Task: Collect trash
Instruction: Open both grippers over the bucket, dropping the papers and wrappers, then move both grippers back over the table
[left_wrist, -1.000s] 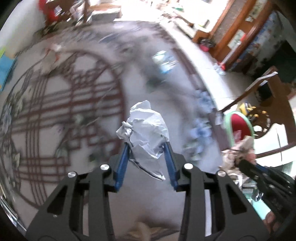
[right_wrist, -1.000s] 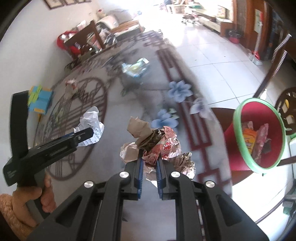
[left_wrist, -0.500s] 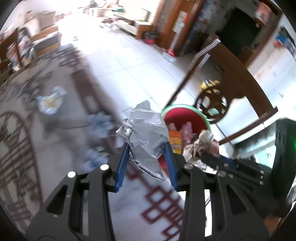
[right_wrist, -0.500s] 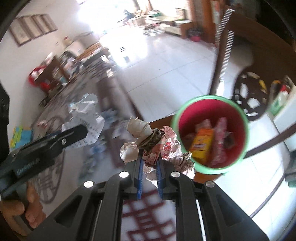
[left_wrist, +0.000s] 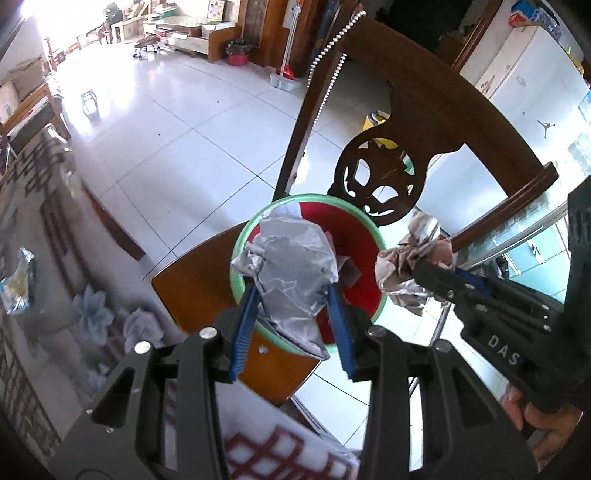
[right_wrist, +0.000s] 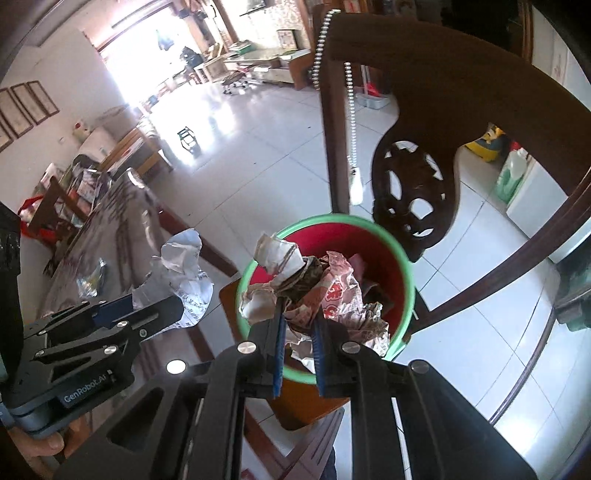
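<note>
L gripper (left_wrist: 293, 295) clamps grey paper wad (left_wrist: 291, 266), R gripper (right_wrist: 300, 325) brown wrapper (right_wrist: 317, 291) (over bin (right_wrist: 404, 266)).

Both grippers have swung off the patterned table (left_wrist: 44, 236) toward the chair (left_wrist: 207, 280). The left gripper (left_wrist: 291, 306) with its white wad (left_wrist: 291, 273), over the cloth 1 second ago, now hangs above the red bin (left_wrist: 365, 280) on the seat. The right gripper (right_wrist: 299, 321) with its brown-and-red wad (right_wrist: 317, 291), beside the bin before, now sits over the bin's mouth (right_wrist: 391, 254). The wrapper (left_wrist: 16, 280) on the table has slid to the left edge of the left view.
</note>
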